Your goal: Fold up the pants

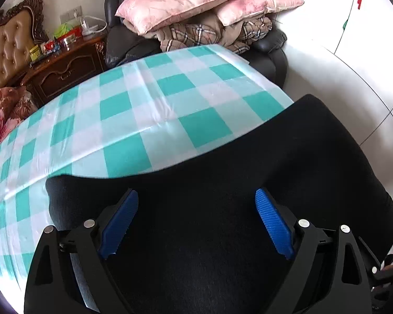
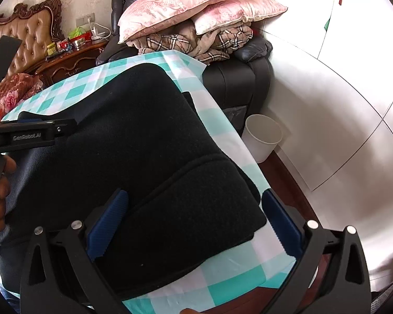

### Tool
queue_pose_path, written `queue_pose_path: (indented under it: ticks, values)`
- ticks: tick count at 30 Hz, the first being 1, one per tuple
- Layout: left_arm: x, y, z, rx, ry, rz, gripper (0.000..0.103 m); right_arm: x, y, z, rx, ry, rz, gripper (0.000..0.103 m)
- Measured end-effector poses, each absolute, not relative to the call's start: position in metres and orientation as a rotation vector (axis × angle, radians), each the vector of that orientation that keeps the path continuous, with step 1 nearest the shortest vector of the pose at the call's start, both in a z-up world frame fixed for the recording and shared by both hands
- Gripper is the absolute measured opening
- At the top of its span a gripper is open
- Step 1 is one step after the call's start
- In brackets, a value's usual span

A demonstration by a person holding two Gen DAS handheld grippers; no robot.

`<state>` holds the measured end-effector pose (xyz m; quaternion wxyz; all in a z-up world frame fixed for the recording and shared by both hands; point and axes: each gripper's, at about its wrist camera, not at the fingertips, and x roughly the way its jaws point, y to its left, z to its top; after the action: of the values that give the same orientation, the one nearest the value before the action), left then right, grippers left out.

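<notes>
Black pants (image 1: 249,157) lie on a table covered with a teal and white checked cloth (image 1: 144,110). In the left wrist view my left gripper (image 1: 196,193) hovers over the pants, open wide, with nothing pinched between its blue pads (image 1: 273,225). In the right wrist view the pants (image 2: 144,136) lie in stacked folded layers near the table's right edge. My right gripper (image 2: 195,193) is open above the near folded edge, its fingers standing on either side of the fabric without pressing it. A person's hand (image 2: 0,183) holds the left tool at that view's left edge.
A white bin (image 2: 262,141) stands on the floor right of the table. Behind the table a dark armchair (image 2: 238,83) carries pink pillows (image 2: 191,5) and a plaid blanket. A cluttered wooden nightstand (image 1: 65,65) and a tufted headboard are at the back left.
</notes>
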<state>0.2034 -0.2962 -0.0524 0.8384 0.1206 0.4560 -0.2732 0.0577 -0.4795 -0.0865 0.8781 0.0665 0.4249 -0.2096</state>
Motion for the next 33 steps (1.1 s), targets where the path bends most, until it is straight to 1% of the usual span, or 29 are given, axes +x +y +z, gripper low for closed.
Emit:
queue_pose_path:
  ticks: [2,5,8,11,15,17,20,33]
  values:
    - [0.199,-0.294,-0.049,0.253,0.949,-0.584,0.087,0.057,-0.48,-0.085,0.138,0.881,-0.437,0.101]
    - [0.183,-0.283,-0.029,0.237,0.89,-0.603,0.087,0.05,-0.479,-0.08,0.154,0.865,-0.436,0.101]
    - [0.148,-0.261,-0.003,0.237,0.815,-0.624,0.088,0.04,-0.476,-0.071,0.162,0.848,-0.439,0.101]
    - [0.113,-0.234,0.012,0.199,0.78,-0.612,0.088,0.023,-0.468,-0.061,0.15,0.839,-0.459,0.101]
    - [0.072,-0.207,0.02,0.102,0.784,-0.597,0.088,-0.008,-0.455,-0.048,0.149,0.82,-0.479,0.101]
    - [0.057,-0.199,0.022,0.076,0.794,-0.596,0.099,-0.02,-0.447,-0.044,0.136,0.82,-0.477,0.101]
    - [0.035,-0.193,0.026,0.074,0.785,-0.612,0.098,-0.037,-0.436,-0.038,0.098,0.815,-0.485,0.101]
    - [0.023,-0.199,0.023,0.092,0.784,-0.656,0.098,-0.055,-0.443,-0.026,0.089,0.789,-0.521,0.101]
